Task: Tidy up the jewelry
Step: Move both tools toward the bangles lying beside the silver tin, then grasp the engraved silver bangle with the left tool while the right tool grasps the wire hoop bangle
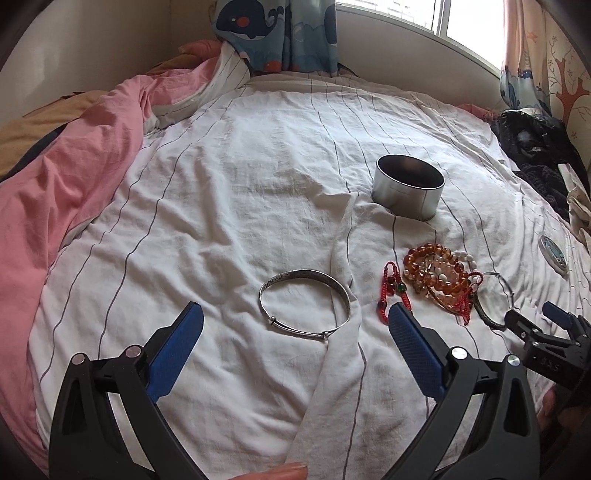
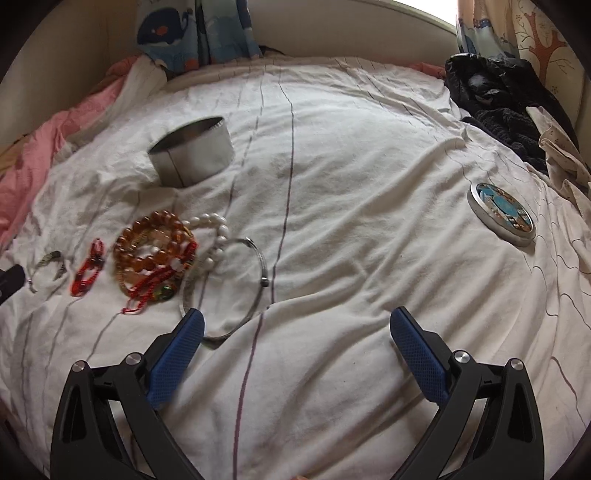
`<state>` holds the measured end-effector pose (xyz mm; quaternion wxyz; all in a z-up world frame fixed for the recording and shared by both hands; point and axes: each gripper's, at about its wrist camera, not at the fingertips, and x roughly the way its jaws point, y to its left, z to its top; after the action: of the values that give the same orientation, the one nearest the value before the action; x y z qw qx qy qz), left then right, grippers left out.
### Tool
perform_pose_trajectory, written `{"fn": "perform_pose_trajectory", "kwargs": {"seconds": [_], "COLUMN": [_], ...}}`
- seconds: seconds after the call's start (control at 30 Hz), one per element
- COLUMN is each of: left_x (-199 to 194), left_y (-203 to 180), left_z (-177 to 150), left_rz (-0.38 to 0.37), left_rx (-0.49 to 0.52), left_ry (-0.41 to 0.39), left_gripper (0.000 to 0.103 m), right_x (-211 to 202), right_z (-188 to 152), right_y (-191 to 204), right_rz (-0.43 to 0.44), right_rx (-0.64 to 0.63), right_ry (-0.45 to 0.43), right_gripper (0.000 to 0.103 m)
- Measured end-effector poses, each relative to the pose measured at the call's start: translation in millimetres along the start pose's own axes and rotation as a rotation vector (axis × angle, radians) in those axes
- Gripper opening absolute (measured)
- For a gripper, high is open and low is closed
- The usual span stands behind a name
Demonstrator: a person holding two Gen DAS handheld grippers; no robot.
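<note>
On the white striped bedsheet a silver bangle lies flat just ahead of my left gripper, which is open and holds nothing. To its right are a red cord bracelet, a heap of amber bead bracelets and a thinner bangle. An open round metal tin stands farther back. My right gripper is open and empty. The thin bangle lies by its left fingertip, with a pearl bracelet and the bead heap beyond. The tin is at the back left.
The tin's patterned lid lies flat at the right. A pink duvet is bunched along the left. Dark clothes are piled at the far right. Whale-print curtains and a window ledge close the back.
</note>
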<state>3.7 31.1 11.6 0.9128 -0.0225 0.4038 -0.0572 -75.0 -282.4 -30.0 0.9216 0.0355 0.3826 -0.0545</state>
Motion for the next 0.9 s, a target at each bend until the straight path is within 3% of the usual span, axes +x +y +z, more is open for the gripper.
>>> {"fn": "perform_pose_trajectory", "kwargs": {"seconds": [0.17, 0.37, 0.53, 0.77, 0.9], "left_x": [4.2, 16.0, 18.4, 18.9, 23.7], "left_y": [-12.1, -17.2, -14.8, -3.0, -5.4], "left_z": [-0.9, -3.4, -4.3, 2.2, 5.6], "left_rz": [-0.013, -0.006, 0.015, 0.003, 0.011], "left_rx": [0.054, 0.078, 0.079, 0.03, 0.038], "left_ry": [0.005, 0.066, 0.073, 0.057, 0.048], "left_gripper": [0.097, 0.097, 0.097, 0.097, 0.088], "right_x": [-27.1, -28.8, -18.1, 3.0, 23.2], "right_z": [-0.2, 1.0, 9.6, 30.8, 38.0], "right_y": [17.3, 25.8, 23.1, 10.9, 7.7], "right_rz": [0.02, 0.111, 0.179, 0.213, 0.254], "right_rx": [-0.1, -0.14, -0.133, -0.148, -0.142], "right_ry": [-0.119, -0.125, -0.07, 0.0, 0.06], "right_gripper": [0.097, 0.096, 0.068, 0.064, 0.05]}}
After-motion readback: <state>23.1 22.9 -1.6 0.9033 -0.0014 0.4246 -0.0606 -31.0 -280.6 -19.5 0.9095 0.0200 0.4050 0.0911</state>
